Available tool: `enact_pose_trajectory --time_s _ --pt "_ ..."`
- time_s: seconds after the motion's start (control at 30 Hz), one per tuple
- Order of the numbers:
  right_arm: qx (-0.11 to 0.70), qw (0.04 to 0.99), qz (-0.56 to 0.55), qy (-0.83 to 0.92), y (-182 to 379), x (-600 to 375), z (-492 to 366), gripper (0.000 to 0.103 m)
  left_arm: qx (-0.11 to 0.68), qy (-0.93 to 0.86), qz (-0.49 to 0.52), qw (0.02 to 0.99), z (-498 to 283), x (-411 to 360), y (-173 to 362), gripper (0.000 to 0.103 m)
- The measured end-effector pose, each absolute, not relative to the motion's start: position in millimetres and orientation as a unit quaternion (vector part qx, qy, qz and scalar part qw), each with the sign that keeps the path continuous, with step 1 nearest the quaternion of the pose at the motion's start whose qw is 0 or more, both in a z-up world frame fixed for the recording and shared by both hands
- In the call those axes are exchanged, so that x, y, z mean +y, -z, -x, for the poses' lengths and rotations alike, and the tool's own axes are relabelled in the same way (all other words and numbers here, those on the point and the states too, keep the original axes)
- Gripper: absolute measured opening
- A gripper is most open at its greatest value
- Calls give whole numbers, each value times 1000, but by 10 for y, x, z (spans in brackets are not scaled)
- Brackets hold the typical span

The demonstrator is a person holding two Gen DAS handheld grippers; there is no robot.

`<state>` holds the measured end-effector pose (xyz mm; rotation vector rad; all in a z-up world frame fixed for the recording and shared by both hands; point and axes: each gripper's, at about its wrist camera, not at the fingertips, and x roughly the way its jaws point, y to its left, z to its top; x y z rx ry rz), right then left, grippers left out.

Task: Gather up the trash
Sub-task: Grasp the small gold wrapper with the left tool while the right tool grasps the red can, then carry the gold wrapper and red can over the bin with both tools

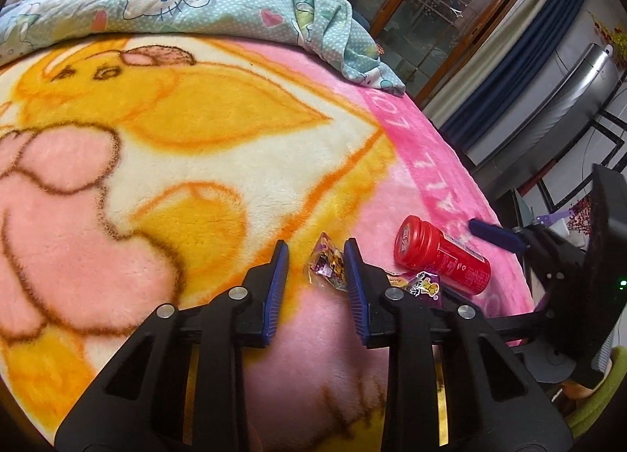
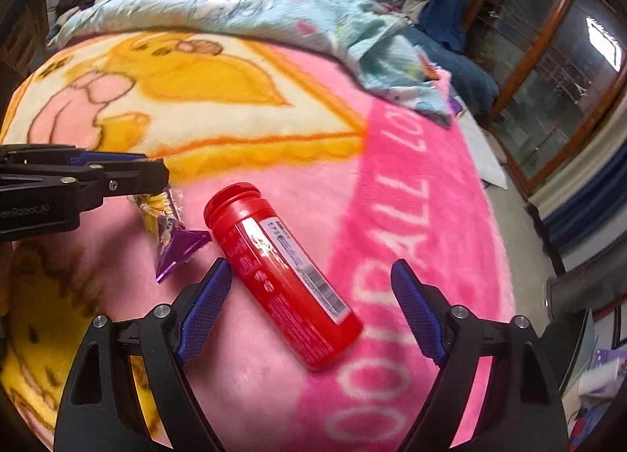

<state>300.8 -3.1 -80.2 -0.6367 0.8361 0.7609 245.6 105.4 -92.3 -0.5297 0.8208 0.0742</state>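
Red bottle [image 2: 280, 285] lies on bed blanket [image 2: 392, 197] between spread right tongs [image 2: 309, 283]; may roll off pads. Left tongs [image 1: 315, 256] spread around wrapper [image 1: 327, 270]; crinkly film could slip.

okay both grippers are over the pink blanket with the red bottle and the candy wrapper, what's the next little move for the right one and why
Probably lower the right gripper and close it. The red bottle lies on its side on the blanket, already between the open fingers, though skewed, so turning to square up may help. The left gripper is open beside the candy wrapper.
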Motion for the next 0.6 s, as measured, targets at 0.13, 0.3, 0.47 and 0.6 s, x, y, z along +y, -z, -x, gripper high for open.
enact_pose_trajectory --time_s 0.13,0.3,0.47,0.6 --pt "407 805 238 -361 830 -94 -2985 47 392 -31 262 881 -2430 1071 928 16" --pt "422 823 159 -347 841 -318 -2911 34 396 6 251 883 -2432 948 904 7" --pt "428 833 122 -327 803 -532 -2712 32 396 40 228 888 -2405 744 845 6" --pt "425 843 88 -317 779 -764 -2543 32 386 53 217 895 -2344 624 767 5"
